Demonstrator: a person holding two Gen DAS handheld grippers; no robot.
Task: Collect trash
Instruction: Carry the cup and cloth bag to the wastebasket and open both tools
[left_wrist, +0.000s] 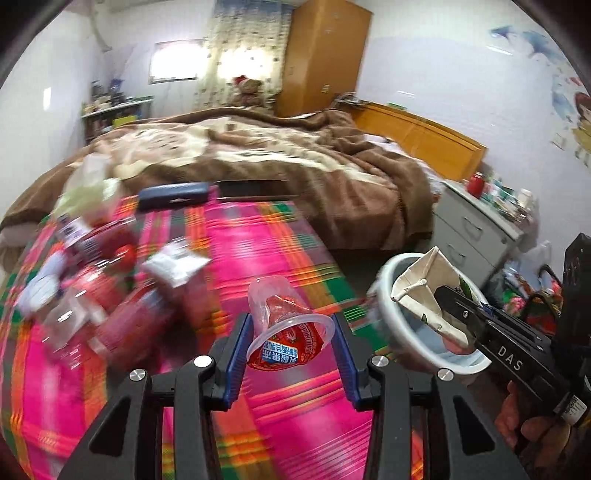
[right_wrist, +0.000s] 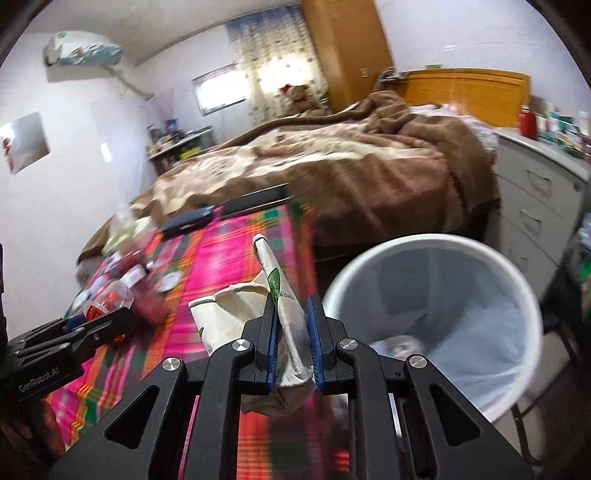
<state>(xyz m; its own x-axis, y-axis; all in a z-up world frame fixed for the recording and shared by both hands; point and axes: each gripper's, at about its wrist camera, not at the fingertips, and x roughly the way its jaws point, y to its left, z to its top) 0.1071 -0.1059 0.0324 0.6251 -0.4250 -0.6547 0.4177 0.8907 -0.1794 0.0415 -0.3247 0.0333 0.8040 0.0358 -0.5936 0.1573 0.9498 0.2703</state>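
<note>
My left gripper (left_wrist: 291, 332) jaws pinch a thin, crushable plastic cup (left_wrist: 284, 314) at its rim; my right gripper (right_wrist: 293, 347) jaws squeeze a flattened, floppy carton (right_wrist: 284, 314), both just beside the bin (right_wrist: 491, 258).

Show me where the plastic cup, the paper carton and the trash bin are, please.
plastic cup (left_wrist: 284, 314): left wrist view, on its clear wall.
paper carton (right_wrist: 291, 325): right wrist view, on its squeezed middle.
trash bin (right_wrist: 532, 295): right wrist view, on its white rim.
</note>
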